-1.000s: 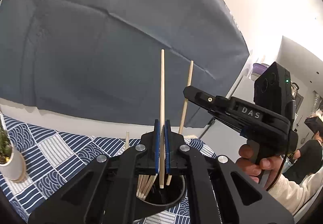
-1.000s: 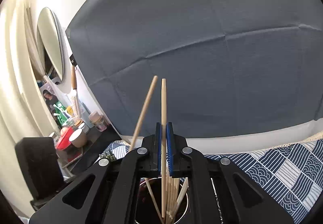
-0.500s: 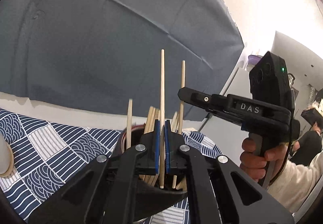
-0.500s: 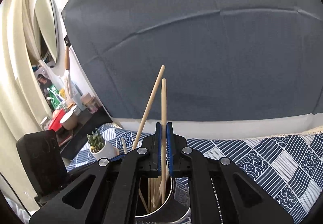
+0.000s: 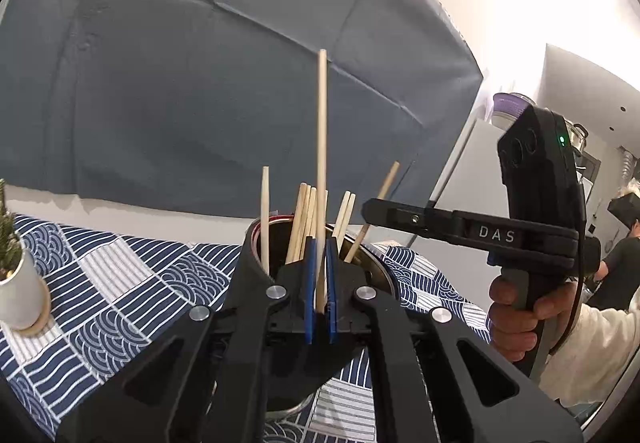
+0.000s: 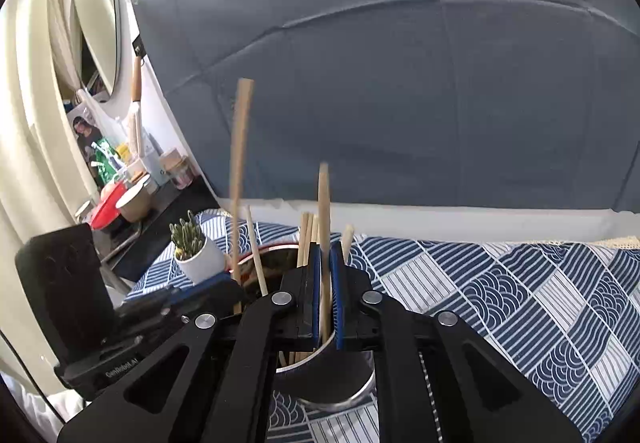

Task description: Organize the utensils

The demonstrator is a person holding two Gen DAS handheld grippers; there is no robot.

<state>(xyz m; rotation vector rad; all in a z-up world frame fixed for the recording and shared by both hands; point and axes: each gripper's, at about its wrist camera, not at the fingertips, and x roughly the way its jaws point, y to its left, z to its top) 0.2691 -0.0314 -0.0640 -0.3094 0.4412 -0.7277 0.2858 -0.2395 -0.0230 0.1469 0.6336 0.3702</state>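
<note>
Crowding chopsticks ringing gripped chopstick

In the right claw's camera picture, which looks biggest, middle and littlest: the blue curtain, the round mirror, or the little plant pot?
1. Blue curtain, fills most of the picture.
2. Round mirror.
3. Plant pot.
That is only how they look; the pot sits nearer the camera.

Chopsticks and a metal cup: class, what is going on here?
A person holds a gripper in each hand over a metal cup of chopsticks. The left gripper is shut on one upright chopstick. The right gripper is opening, with its chopstick between the jaws, above the cup.
</note>
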